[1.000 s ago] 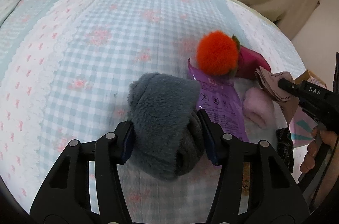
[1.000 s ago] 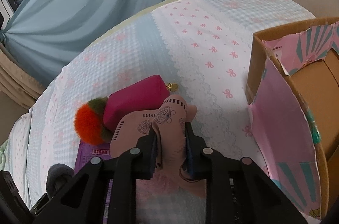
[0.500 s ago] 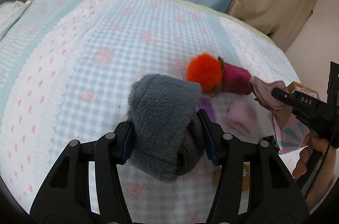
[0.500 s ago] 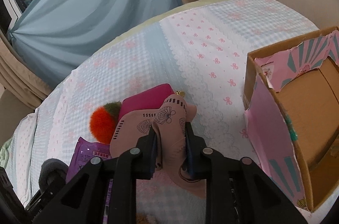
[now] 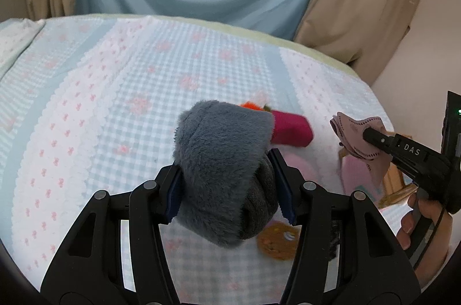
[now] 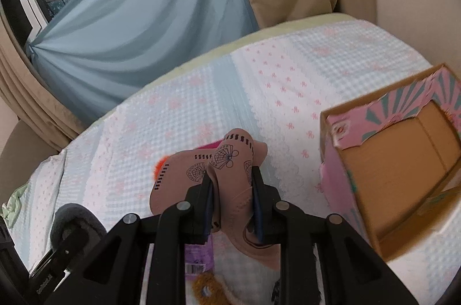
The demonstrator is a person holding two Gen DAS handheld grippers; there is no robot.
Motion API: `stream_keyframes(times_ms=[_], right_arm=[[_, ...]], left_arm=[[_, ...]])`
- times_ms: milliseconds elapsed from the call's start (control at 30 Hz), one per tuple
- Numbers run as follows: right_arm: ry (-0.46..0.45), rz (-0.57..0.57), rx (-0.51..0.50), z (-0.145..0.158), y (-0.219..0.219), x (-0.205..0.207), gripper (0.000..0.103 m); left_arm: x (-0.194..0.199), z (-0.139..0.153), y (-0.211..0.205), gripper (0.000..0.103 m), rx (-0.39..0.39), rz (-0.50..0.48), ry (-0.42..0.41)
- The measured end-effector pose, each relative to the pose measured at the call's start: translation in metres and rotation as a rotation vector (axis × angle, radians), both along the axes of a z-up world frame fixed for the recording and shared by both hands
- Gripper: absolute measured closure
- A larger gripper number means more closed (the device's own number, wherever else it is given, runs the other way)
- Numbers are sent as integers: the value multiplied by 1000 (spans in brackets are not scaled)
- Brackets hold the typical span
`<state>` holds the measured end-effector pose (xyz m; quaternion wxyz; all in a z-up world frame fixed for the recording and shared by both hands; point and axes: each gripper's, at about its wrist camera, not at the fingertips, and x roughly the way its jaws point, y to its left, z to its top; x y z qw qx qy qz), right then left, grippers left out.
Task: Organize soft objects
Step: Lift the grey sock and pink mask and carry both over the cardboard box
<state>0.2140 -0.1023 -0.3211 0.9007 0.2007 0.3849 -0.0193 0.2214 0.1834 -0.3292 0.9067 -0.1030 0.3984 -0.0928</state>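
**Both grippers hold soft things above the bed**

A fluffy grey sock (image 5: 222, 178) is clamped in the left gripper (image 5: 229, 189), above the checked bedspread (image 5: 115, 91). The right gripper (image 6: 232, 201) pinches a pink patterned cloth (image 6: 219, 169). A magenta pouch (image 5: 291, 129) lies below; a cardboard box (image 6: 403, 161) stands nearby.

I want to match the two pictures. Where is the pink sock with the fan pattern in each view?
Left wrist view: the pink sock is at the right edge, held in the right tongs.
Right wrist view: the sock is at lower centre, between the tongs' fingers.
Shared landmark: the magenta pouch, behind the sock.
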Motion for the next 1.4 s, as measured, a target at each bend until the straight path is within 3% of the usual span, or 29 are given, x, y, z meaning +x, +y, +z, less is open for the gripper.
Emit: stream_keyframes(times_ms=[233,467,667,800,933,1133,1400], right_arm=[[-57,15,-44,70,-9,-23,82],[-96,18,-71,126,-42,-46,82],[-102,29,-94,161,-100,-67,82],[-100,55,-120,169,-143,-76,82],[-78,75,-132,165,-194,-80,82],[-10,115,-170,138,-264,-72,82],[141,172,-180,83,-314,-39,82]], left_arm=[[-8,59,-19,53,5,0,-33],[-11,113,-66,53,17,-34,-84],[-17,145,-135,53,-2,-57,-102],[-21,155,-203,53,-5,-80,-100],[-22,150,-269,53,2,-101,-82],[-15,114,-354,53,-1,-108,-8],[11,51,-415,53,73,-143,129]])
